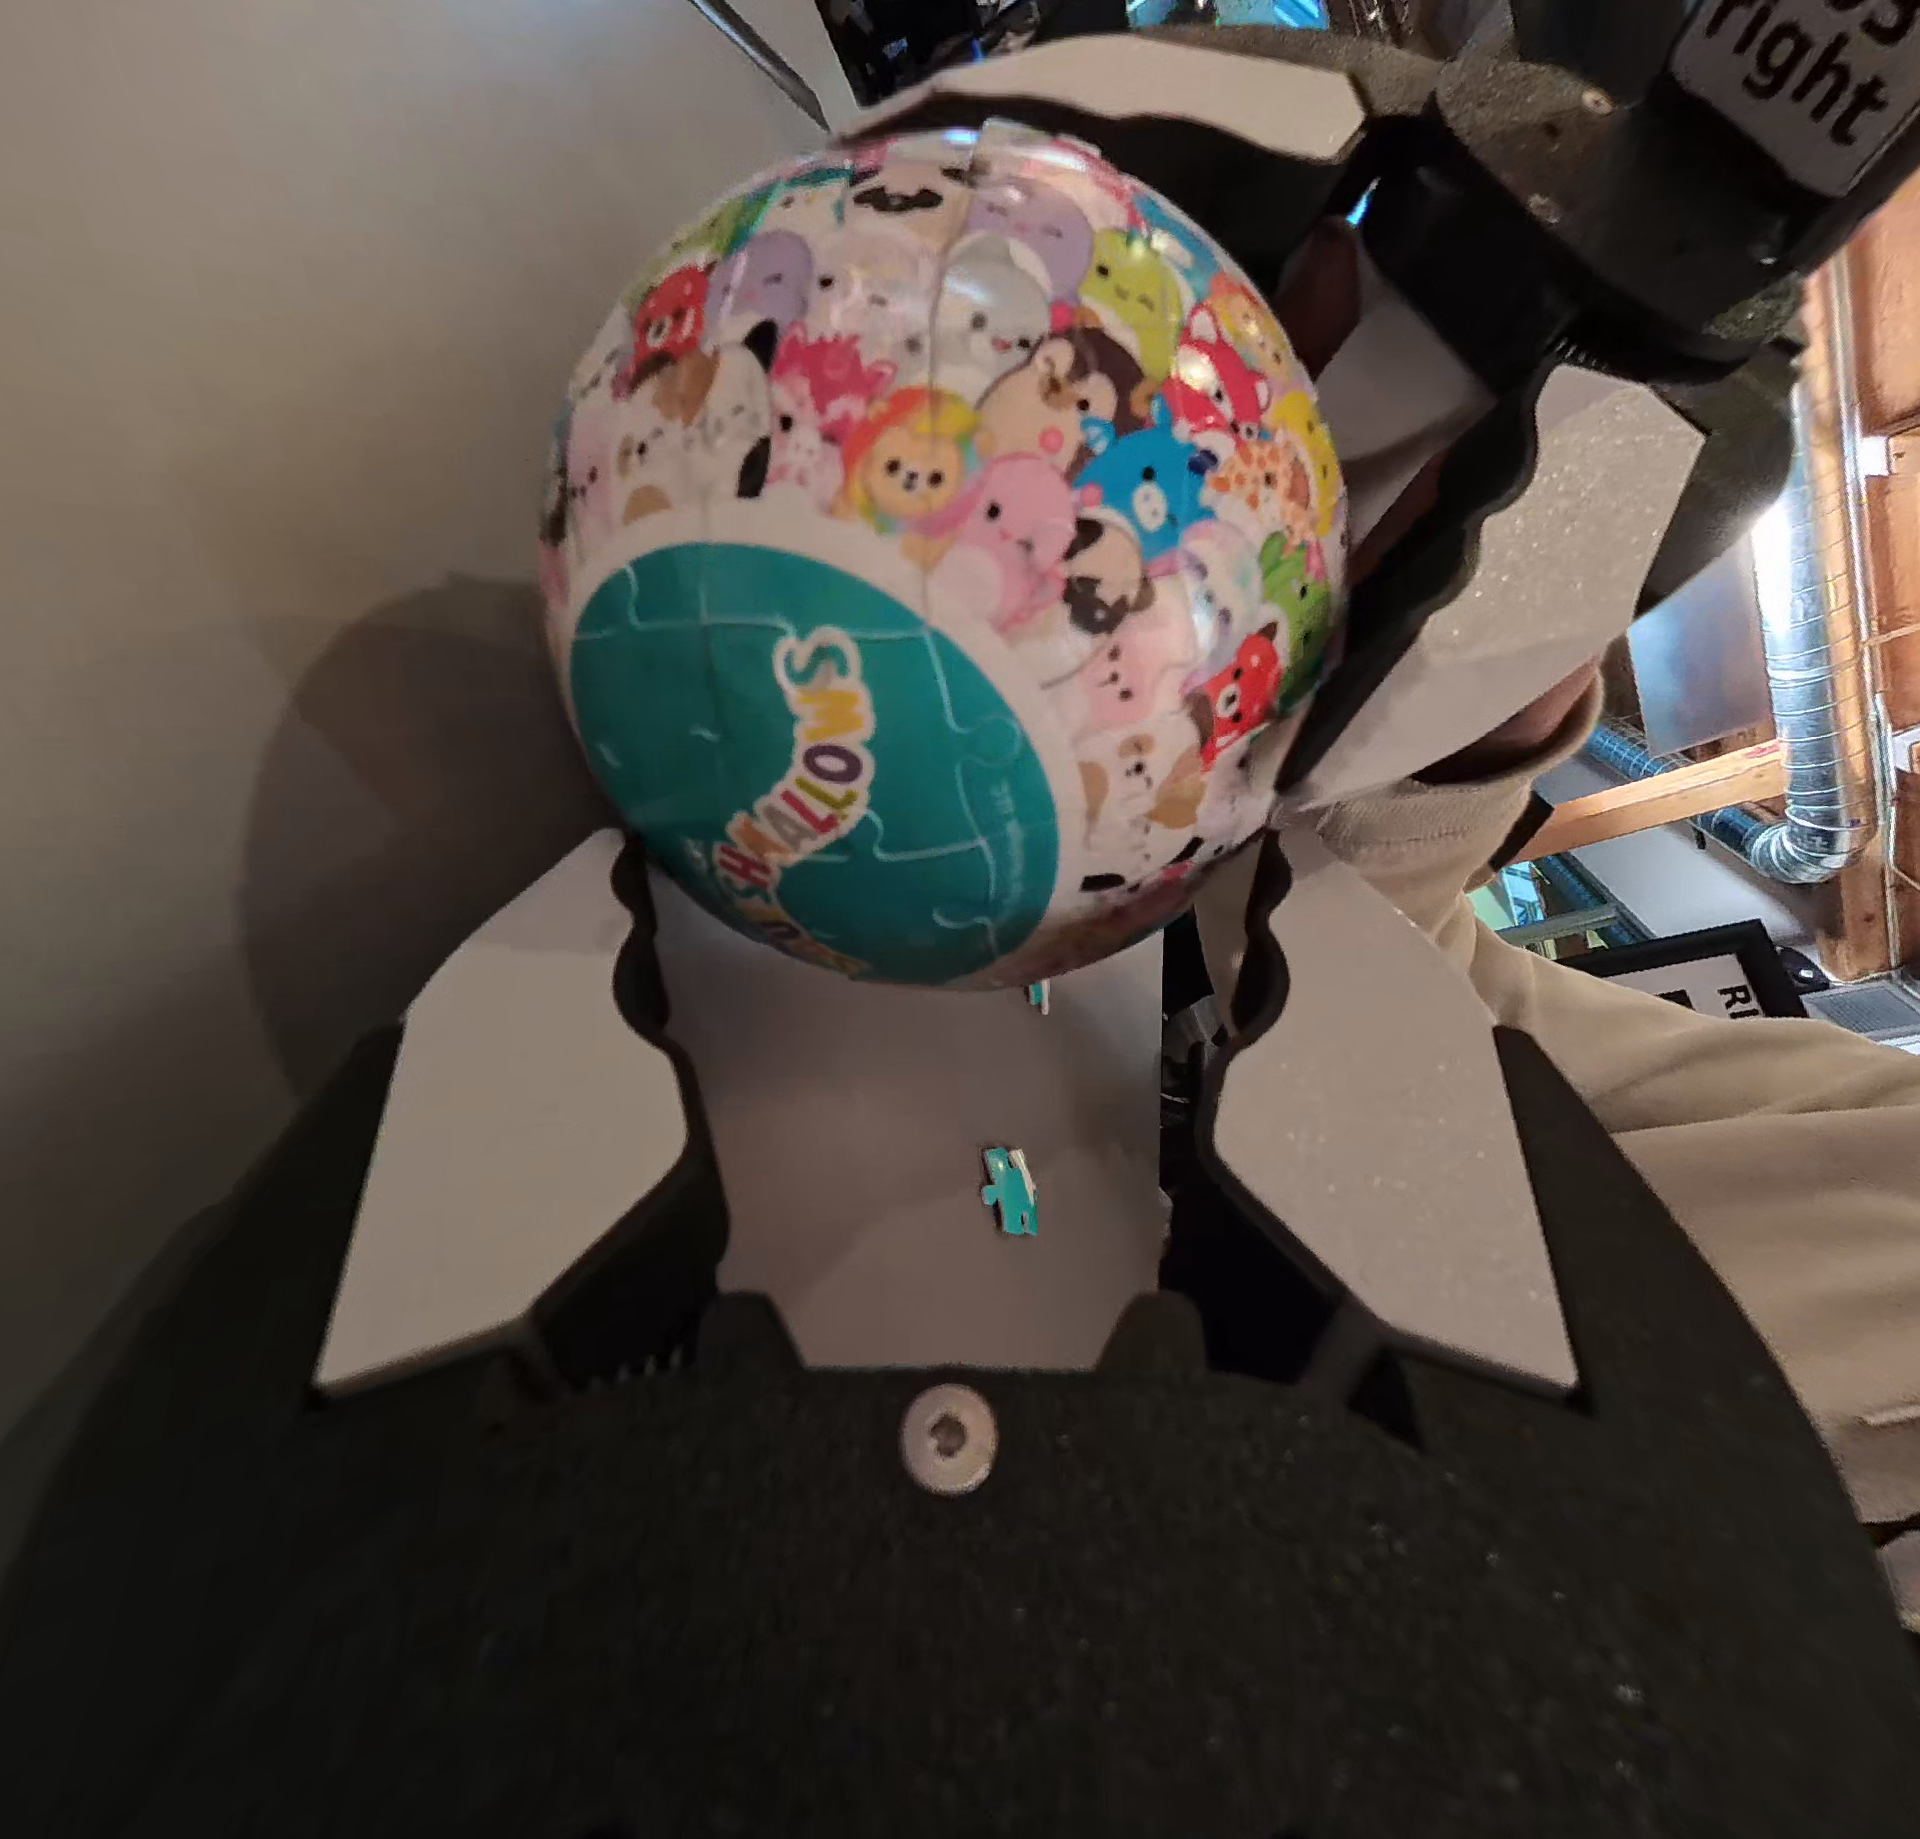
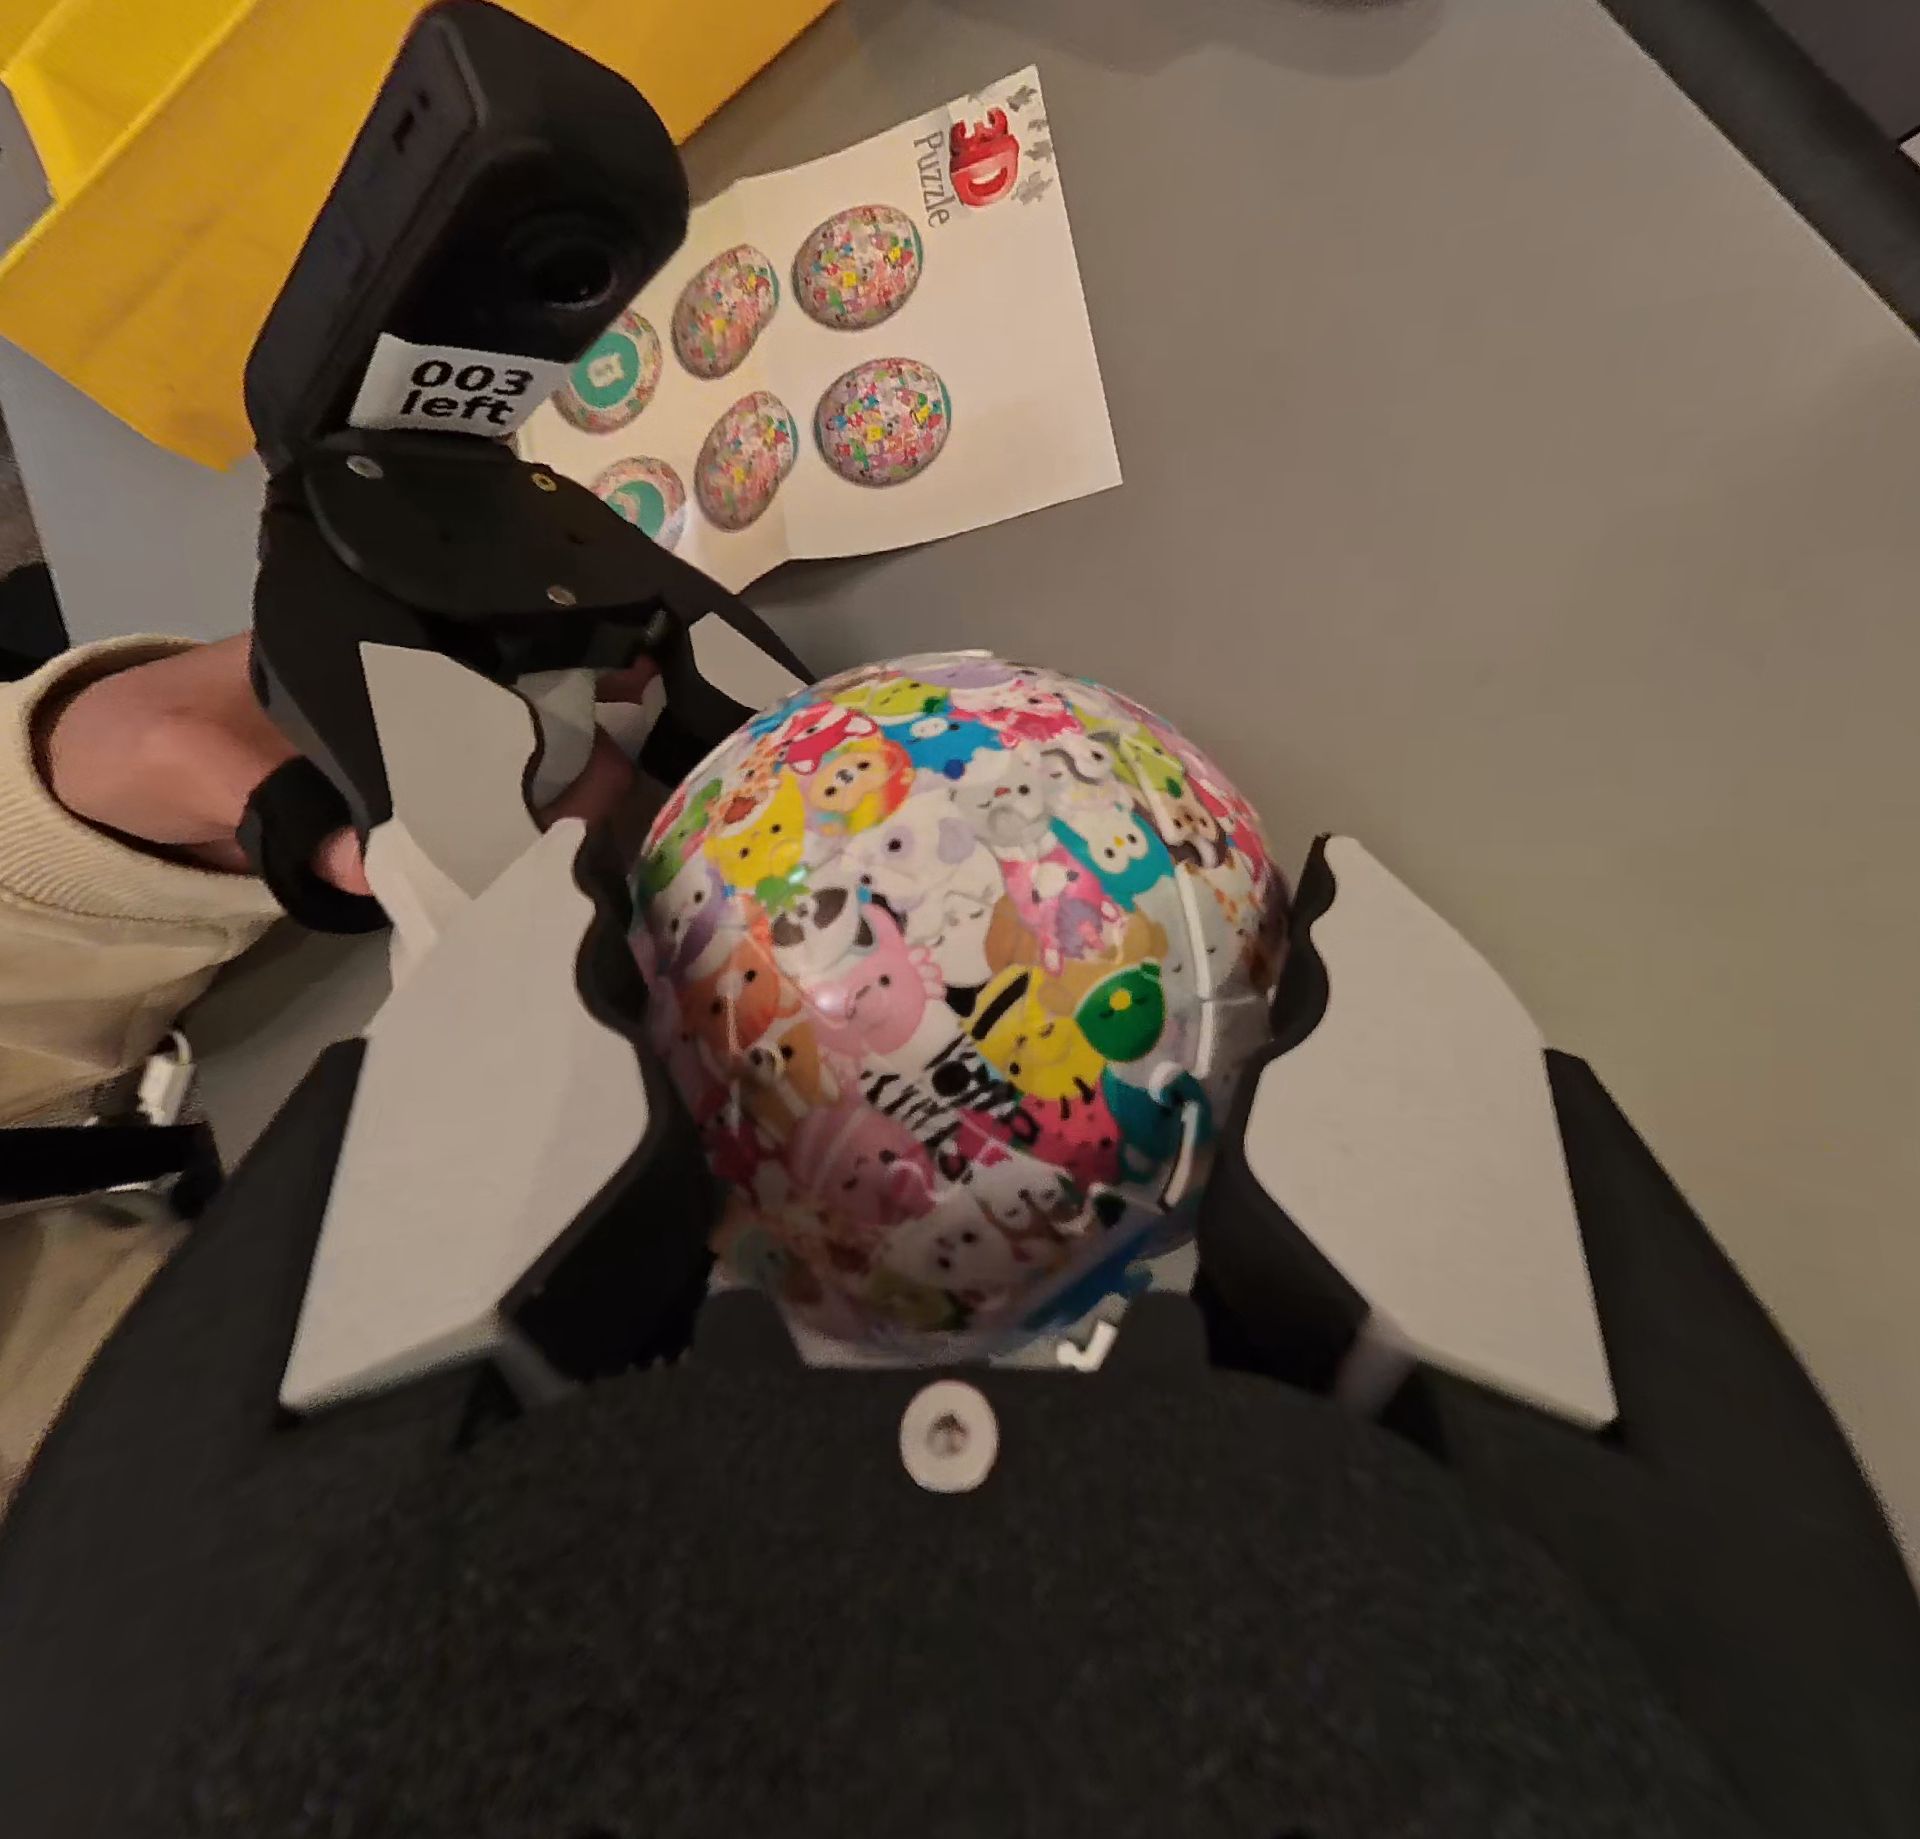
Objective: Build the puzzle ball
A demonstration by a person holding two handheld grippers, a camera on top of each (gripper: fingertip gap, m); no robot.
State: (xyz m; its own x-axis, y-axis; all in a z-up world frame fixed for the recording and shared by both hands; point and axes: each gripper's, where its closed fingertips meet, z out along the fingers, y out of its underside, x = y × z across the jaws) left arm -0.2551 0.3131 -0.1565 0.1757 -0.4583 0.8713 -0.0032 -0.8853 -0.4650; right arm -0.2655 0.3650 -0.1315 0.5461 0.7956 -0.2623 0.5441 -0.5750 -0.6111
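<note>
Grey desk (image 2: 1455, 439) lies below; my right claw (image 2: 951, 958) is clamped on the puzzle ball (image 2: 956, 989), while my left claw (image 1: 935, 916) gapes apart just under it.

I see the glossy, round puzzle ball (image 1: 940, 542), covered in bright cartoon animals with a teal disc on one side, held off the grey table (image 2: 1455, 439); one small teal loose piece (image 1: 1008, 1189) lies below.
</note>
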